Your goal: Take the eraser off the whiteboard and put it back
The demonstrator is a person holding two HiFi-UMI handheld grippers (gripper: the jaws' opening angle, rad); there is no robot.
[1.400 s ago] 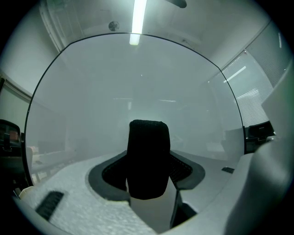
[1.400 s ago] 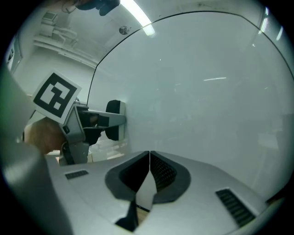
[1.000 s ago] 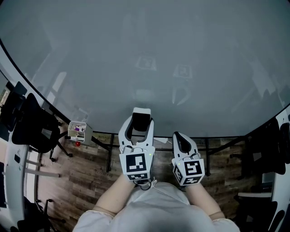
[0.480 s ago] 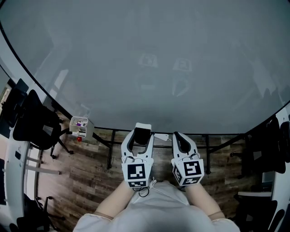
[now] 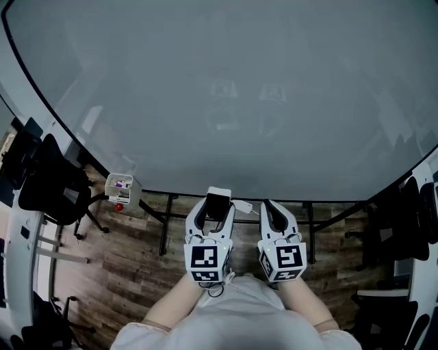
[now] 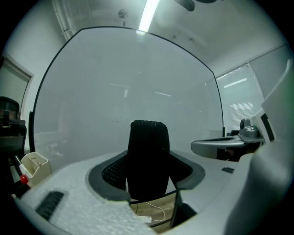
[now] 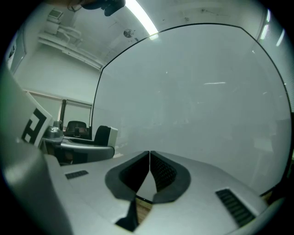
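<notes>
the eraser (image 6: 148, 158) is clamped between the jaws of the left gripper (image 5: 214, 206) and held low before the whiteboard (image 5: 219, 102), the right gripper (image 5: 272, 208) is closed and empty, so removal is judged done and only the return to the board is left.

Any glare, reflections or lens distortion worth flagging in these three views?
Head view: fisheye bows the whiteboard edge, and the marker cubes mirror faintly in it. Left gripper view: black corners, ceiling light blown out, the eraser dark against the board. Right gripper view: same vignette and glare.
</notes>
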